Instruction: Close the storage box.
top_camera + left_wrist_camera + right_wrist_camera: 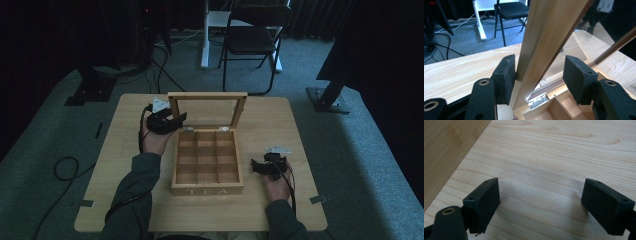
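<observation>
A person sits at the near edge of a pale wooden table [125,165], holding a black two-jaw gripper in each hand. At the middle of the table stands a wooden tea box [207,187] with the word TEA on its near front wall. The box is open, and its inside is split by thin wooden walls into a grid of nine compartments, which look bare. Its lid [207,95], a wooden frame around a clear pane, stands upright along the far edge of the box, joined there by small metal hinges [537,101]. The left gripper [167,121] is at the far left corner of the box. Its jaws are wide apart and straddle the left side rail of the lid frame: in the left gripper view, one pad [505,77] rests against the rail's outer face, while the other pad stands clear of it on the pane side. The right gripper [262,167] lies low over the table just to the right of the box, toward its near corner. Its jaws are also spread wide, with nothing but bare table between them. Beyond the table, on grey carpet, stand a black folding chair [252,40] and a white desk leg [205,35], with dark cables [65,167] trailing on the floor at left.
</observation>
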`<state>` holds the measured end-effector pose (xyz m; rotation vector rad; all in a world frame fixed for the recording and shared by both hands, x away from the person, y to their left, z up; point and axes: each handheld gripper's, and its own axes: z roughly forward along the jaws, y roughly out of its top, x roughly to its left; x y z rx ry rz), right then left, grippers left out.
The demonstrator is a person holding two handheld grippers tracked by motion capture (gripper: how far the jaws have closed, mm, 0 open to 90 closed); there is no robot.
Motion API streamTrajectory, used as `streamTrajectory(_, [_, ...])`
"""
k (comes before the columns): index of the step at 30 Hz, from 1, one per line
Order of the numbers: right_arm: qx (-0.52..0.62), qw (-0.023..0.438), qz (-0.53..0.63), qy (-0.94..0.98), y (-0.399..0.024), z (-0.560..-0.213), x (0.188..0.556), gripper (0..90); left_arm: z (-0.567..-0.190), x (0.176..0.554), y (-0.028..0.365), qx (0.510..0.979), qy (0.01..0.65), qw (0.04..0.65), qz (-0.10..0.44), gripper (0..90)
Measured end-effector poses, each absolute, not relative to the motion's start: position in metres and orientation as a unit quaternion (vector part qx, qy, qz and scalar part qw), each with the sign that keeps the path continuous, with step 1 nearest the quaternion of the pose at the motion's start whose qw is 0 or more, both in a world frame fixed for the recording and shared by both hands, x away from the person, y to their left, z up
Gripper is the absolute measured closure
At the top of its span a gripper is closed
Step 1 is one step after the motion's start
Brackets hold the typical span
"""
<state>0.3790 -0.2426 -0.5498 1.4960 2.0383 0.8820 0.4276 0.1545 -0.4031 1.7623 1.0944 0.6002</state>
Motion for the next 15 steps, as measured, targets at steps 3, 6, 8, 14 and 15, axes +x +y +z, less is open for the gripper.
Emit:
streamTrajectory(3, [0.544, 0.230, 0.321, 0.740, -0.243, -0.550, 0.379, 14.7, -0.401, 0.423, 0.157, 0.716, 0.448, 0.478, 0.243, 43.6])
streamTrajectory(6, [0.544, 0.230, 0.321, 0.740, -0.243, -0.550, 0.379, 14.6, -0.399, 0.419, 0.160, 0.716, 0.445, 0.479, 0.245, 43.6])
streamTrajectory(8, [0.543, 0.231, 0.321, 0.741, -0.243, -0.550, 0.379, 14.6, -0.398, 0.416, 0.161, 0.716, 0.444, 0.480, 0.244, 43.7])
streamTrajectory(14, [0.543, 0.231, 0.321, 0.741, -0.243, -0.550, 0.379, 14.7, -0.397, 0.407, 0.166, 0.720, 0.439, 0.478, 0.246, 44.0])
streamTrajectory(15, [0.544, 0.231, 0.321, 0.741, -0.243, -0.550, 0.379, 14.7, -0.396, 0.407, 0.166, 0.720, 0.439, 0.478, 0.246, 44.1])
